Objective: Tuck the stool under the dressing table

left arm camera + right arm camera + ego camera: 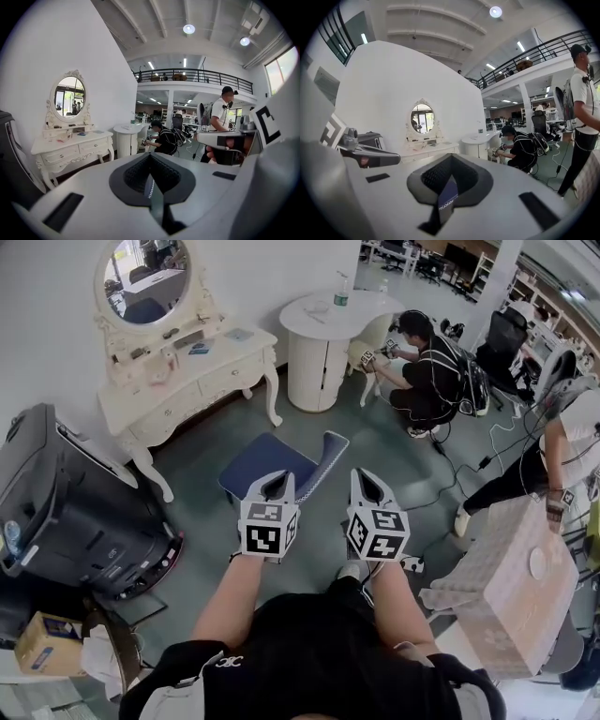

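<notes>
left gripper (277,484), right gripper (367,480) jaws clamped, prob on stool (272,460) trim; shove evenly, aim between dressing table (187,381) legs

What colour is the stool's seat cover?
The stool is dark blue with pale trim at its edge; the head view shows it best.

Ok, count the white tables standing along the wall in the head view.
2. The dressing table with the oval mirror stands at upper left; the round pedestal table stands just right of it. More could be hidden beyond the frame's edges.
</notes>
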